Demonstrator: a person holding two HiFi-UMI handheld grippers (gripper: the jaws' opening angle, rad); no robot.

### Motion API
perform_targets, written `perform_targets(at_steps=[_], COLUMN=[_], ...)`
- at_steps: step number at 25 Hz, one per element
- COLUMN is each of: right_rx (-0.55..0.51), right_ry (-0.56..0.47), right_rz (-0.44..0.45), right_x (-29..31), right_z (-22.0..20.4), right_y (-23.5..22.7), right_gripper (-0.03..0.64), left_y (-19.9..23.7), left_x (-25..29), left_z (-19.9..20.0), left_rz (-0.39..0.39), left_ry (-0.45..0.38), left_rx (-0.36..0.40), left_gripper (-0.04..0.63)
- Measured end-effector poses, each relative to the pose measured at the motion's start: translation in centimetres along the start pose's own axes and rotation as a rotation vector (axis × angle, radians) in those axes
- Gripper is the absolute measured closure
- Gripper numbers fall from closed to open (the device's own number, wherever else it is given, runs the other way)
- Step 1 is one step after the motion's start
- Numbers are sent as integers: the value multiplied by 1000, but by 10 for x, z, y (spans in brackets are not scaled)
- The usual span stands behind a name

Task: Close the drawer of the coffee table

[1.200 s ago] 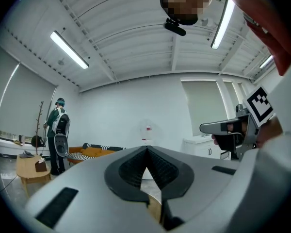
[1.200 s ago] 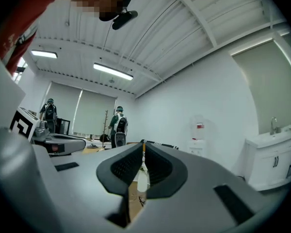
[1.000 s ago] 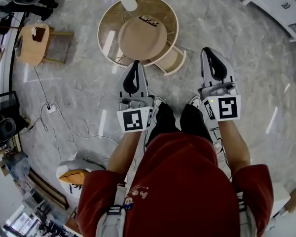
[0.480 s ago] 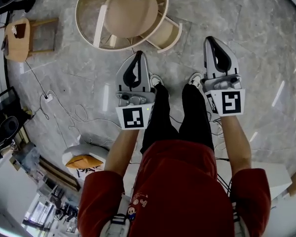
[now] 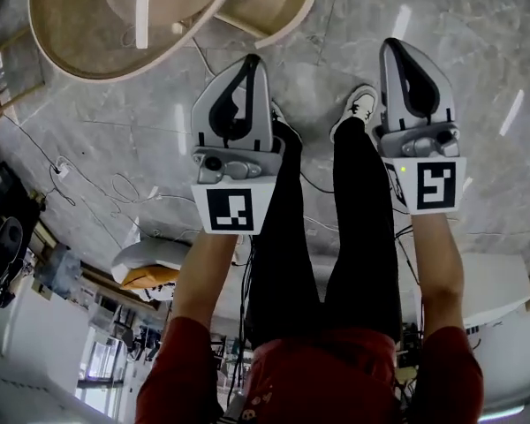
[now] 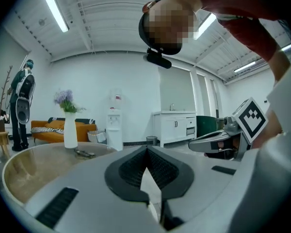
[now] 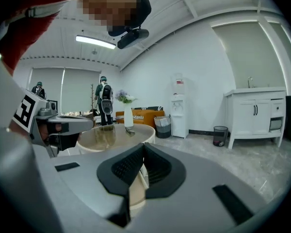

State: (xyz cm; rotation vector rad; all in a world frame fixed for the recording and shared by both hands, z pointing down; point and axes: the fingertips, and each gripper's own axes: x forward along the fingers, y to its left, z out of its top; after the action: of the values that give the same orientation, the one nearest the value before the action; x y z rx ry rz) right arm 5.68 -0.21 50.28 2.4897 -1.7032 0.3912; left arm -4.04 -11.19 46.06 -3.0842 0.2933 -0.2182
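Head view: drawer [image 5: 291, 23] beyond left tongs [image 5: 251, 60], right tongs [image 5: 394, 46].

Bright ceiling strips; fisheye-warped edges

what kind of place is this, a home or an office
Probably an office lounge or break area rather than a home: an orange sofa, a water dispenser and a white sink cabinet under strip lights.
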Motion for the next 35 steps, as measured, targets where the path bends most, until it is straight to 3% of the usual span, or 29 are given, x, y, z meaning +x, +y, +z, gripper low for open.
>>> perform_targets(at_steps=[6, 10, 14, 25, 35], right_rx=[-27, -49, -67, -78, -75], right_ry=[33, 36, 13, -138, -128], right_rz=[27, 76, 98, 153, 153], right_x=[23, 44, 75, 119, 124], right_z=[-147, -223, -286, -362, -387], right_y=[-15, -17, -16, 2, 13], right_gripper=[595, 595, 595, 595, 594], left_y=[-33, -40, -20, 30, 39], left_x=[17, 22, 21, -7, -35], left_z=[-154, -223, -278, -379, -454], left_rz=[0, -38, 1, 141, 272], left_ry=[41, 38, -2, -58, 120], left_rx=[-9, 31, 68, 115, 43], left_gripper=[583, 583, 583, 583, 583])
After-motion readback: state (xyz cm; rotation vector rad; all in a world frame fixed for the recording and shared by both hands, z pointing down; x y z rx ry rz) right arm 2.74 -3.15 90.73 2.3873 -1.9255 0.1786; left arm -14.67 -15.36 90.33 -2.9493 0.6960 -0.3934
